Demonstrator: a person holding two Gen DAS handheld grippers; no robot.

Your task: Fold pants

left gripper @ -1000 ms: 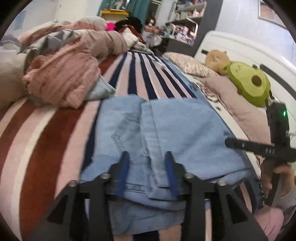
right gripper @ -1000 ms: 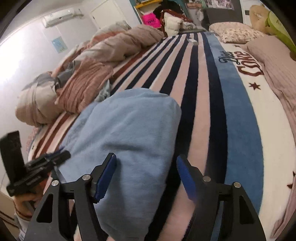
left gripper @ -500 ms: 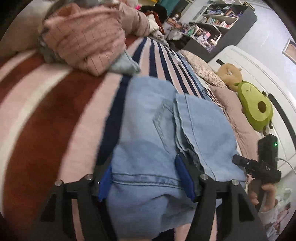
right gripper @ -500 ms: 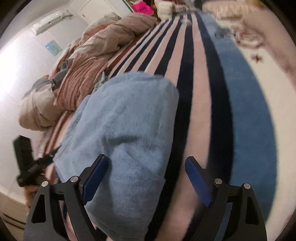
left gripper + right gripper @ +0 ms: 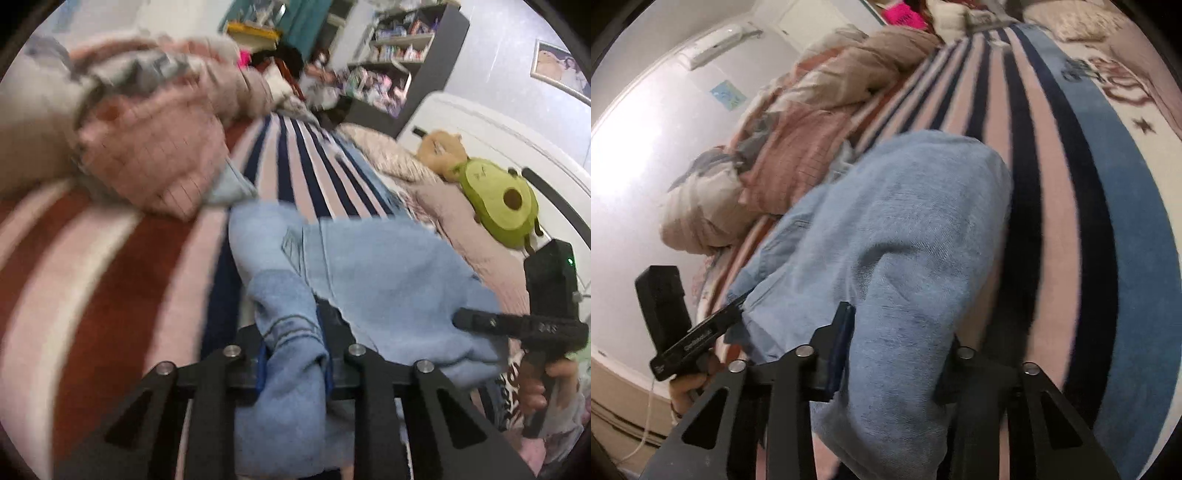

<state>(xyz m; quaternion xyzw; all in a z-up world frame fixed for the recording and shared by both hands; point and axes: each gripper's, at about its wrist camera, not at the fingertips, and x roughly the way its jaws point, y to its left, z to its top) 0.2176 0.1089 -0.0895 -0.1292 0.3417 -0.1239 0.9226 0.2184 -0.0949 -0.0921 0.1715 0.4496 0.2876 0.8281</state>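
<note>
Light blue denim pants [image 5: 388,280] lie partly folded on the striped bedspread [image 5: 122,280]. My left gripper [image 5: 293,365] is shut on a bunched near edge of the pants with a stitched seam, lifting it a little. My right gripper [image 5: 894,354] is shut on the other near edge of the pants [image 5: 905,229], whose fabric humps up over the jaws. The right gripper also shows in the left wrist view [image 5: 517,326], at the pants' right edge, and the left gripper in the right wrist view [image 5: 701,332], at their left edge.
A heap of pink and beige bedding and clothes [image 5: 147,147] lies to the left of the pants. A green avocado plush [image 5: 502,199] and pillows sit by the white headboard [image 5: 517,147]. Cluttered shelves [image 5: 388,48] stand beyond the bed.
Both grippers went from open around the pants' near edge to closed on the fabric. The gripped denim now bunches up and rises off the bedspread.
</note>
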